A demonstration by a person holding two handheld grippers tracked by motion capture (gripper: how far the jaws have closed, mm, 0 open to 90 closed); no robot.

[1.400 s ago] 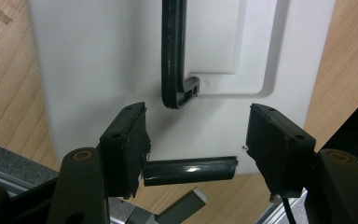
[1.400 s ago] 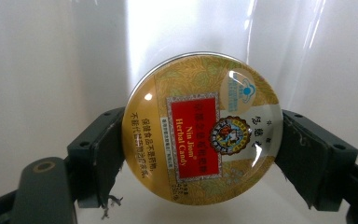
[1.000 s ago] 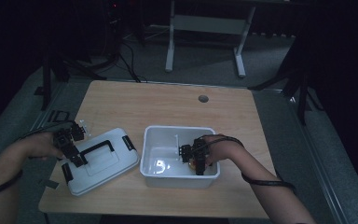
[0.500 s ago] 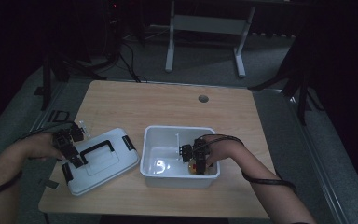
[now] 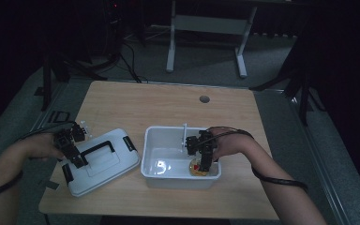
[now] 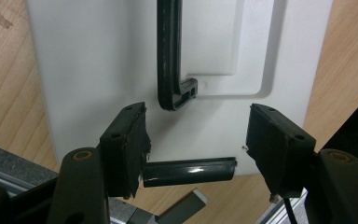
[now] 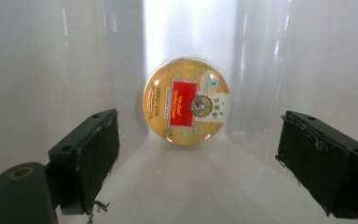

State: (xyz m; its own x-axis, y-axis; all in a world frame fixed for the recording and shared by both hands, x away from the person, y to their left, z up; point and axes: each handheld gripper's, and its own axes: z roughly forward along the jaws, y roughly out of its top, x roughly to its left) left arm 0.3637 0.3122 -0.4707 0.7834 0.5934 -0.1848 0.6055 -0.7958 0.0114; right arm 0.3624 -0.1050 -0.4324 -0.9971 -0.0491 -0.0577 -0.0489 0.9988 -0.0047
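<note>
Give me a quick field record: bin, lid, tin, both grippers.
bin: white bin, open, on the wooden table
lid: white lid, flat on the table left of the bin, black handle up
tin: round gold tin inside the bin
left gripper: open, over the lid's edge
right gripper: open, inside the bin, tin ahead, ungripped

L gripper (image 5: 70, 146) & R gripper (image 5: 203, 152) — jaws wide apart, nothing between.

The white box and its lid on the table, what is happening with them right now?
A person works with a gripper in each hand. The right gripper is inside the white box, open, its fingers either side of a small round gold tin without touching it. The left gripper hovers open over the lid, which lies on the table beside the box.
</note>
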